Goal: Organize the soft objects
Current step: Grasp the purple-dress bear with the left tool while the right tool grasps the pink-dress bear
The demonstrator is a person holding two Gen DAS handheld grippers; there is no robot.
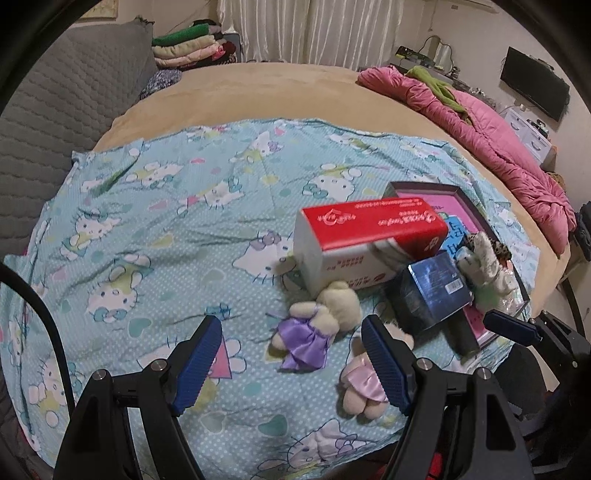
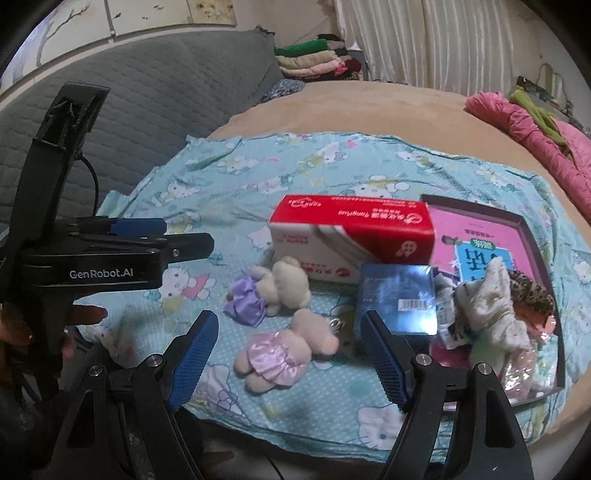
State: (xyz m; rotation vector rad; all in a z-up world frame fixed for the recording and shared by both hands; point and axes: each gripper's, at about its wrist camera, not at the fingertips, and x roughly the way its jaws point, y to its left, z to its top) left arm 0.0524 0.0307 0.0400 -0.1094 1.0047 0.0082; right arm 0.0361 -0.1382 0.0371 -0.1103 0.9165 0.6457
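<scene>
Bedroom scene: tan bed with a light blue cartoon-cat sheet spread on top, grey quilted headboard cushion at 9 o'clock, white curtains at 12, folded clothes stack at 11, pink quilt bunched along the edge at 2 o'clock.

On the sheet, a red-and-white tissue box sits just right of centre in the left wrist view. Purple-dress plush bear lies at the box's 6 o'clock, touching its front edge. Pink-dress plush bear lies just beside the purple one, at its 5 o'clock, with a metal ring by its head. Shiny blue box stands at 3 o'clock from the bears, against the tissue box. Dark-framed tray with a pink book inside is at 3 o'clock; on the book rest a white sock-like cloth, a leopard-print piece and crinkly packets.

Left gripper hangs over the sheet, jaws spread wide, nothing between them; the purple bear is just ahead, the pink bear partly behind the right finger. Right gripper also has jaws wide apart, not pressing anything; the pink bear shows in the gap between its fingers. Person's hand on the left gripper's handle is at 9 o'clock in the right wrist view.
</scene>
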